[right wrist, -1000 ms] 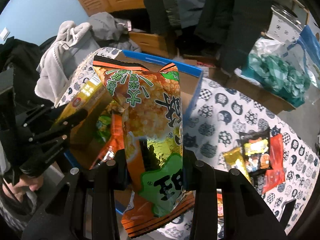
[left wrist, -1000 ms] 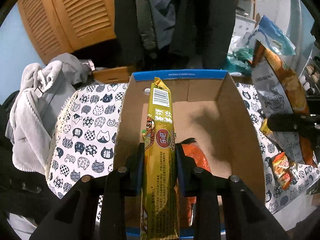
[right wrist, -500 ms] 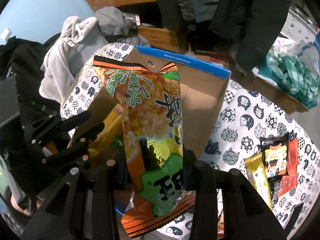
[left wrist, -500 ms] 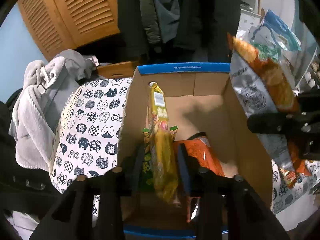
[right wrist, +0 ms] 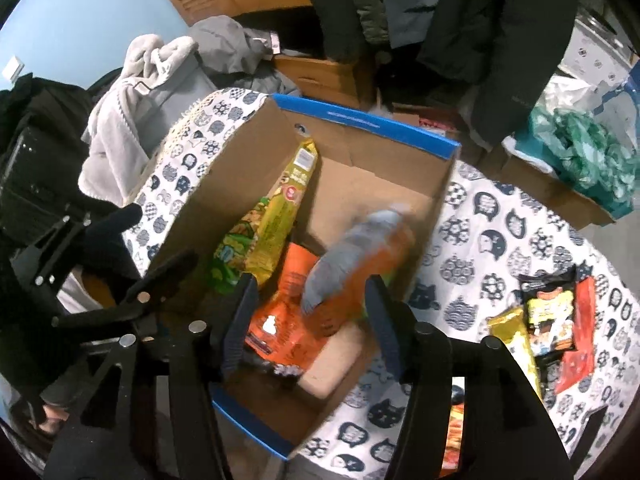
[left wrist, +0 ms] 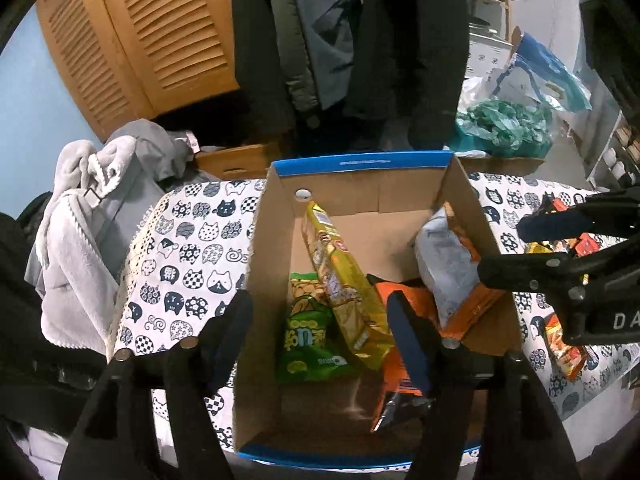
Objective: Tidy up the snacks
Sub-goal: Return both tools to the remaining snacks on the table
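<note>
A cardboard box (left wrist: 460,184) with blue rims stands on the cat-print tablecloth; it also shows in the right wrist view (right wrist: 372,120). Inside lie a long yellow snack pack (left wrist: 340,276) (right wrist: 280,208), a green bag (left wrist: 308,332), an orange bag (left wrist: 400,340) (right wrist: 288,312) and a grey-and-orange bag (left wrist: 452,272), blurred in the right wrist view (right wrist: 356,256). My left gripper (left wrist: 320,320) is open and empty above the box's near end. My right gripper (right wrist: 308,308) is open and empty above the box; it also shows in the left wrist view (left wrist: 520,248).
Several loose snack packs (right wrist: 552,320) lie on the tablecloth (right wrist: 480,240) right of the box. A grey towel and clothes (left wrist: 80,220) hang at the left. Dark coats (left wrist: 360,40), a wooden louvred door (left wrist: 140,40) and green bags (left wrist: 504,124) stand behind.
Both grippers opened. The yellow pack dropped from my left gripper into the box, and the grey-and-orange bag dropped from my right gripper into the box's right side.
</note>
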`<state>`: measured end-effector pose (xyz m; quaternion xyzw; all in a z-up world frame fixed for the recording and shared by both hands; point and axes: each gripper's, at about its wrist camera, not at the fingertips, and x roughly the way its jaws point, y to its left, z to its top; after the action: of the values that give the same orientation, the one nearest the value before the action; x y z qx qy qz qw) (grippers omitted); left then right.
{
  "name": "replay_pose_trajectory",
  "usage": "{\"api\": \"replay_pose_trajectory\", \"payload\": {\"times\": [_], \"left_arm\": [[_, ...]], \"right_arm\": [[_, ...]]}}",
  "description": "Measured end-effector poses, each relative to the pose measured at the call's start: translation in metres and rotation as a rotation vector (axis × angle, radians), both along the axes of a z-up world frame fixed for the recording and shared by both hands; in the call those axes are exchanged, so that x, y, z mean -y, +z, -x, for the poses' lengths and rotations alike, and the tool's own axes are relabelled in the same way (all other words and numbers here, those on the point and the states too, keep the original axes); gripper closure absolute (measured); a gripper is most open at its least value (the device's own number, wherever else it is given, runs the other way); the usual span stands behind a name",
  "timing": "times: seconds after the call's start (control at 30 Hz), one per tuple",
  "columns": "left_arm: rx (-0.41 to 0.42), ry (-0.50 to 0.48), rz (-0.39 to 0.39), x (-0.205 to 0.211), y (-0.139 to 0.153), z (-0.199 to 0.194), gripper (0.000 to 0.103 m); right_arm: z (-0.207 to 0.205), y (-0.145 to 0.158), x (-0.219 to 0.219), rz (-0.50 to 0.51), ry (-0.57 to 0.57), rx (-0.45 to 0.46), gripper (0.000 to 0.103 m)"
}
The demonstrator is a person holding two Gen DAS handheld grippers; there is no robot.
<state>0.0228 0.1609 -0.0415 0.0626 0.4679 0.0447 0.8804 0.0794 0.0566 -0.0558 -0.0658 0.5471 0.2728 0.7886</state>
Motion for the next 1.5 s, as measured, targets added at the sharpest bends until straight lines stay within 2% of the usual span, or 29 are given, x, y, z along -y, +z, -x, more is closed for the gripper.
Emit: {"api": "replay_pose_trajectory", "payload": {"times": [0.07, 0.23, 0.47, 0.93, 1.17, 1.5], "left_arm": [[0.005, -0.017, -0.005, 0.006, 0.002, 0.000, 0.028], [0.007, -0.065, -0.011, 0.026, 0.005, 0.001, 0.026], [-0.032, -0.133, 0.037, 0.056, 0.001, 0.002, 0.025], [-0.064, -0.287, -0.014, 0.133, -0.004, 0.007, 0.025], [-0.092, -0.330, -0.028, 0.163, -0.011, 0.005, 0.025], [-0.129, -0.400, -0.070, 0.204, -0.029, 0.001, 0.025]], "right_arm": [[0.003, 0.002, 0.008, 0.015, -0.002, 0.019, 0.038], [0.010, 0.005, 0.032, 0.047, -0.012, 0.051, 0.038], [0.018, 0.007, 0.071, 0.070, -0.037, 0.069, 0.037], [0.034, -0.004, 0.172, 0.091, -0.146, 0.060, 0.036], [0.039, -0.008, 0.218, 0.071, -0.210, 0.053, 0.036], [0.041, -0.035, 0.252, 0.064, -0.230, 0.021, 0.036]]}}
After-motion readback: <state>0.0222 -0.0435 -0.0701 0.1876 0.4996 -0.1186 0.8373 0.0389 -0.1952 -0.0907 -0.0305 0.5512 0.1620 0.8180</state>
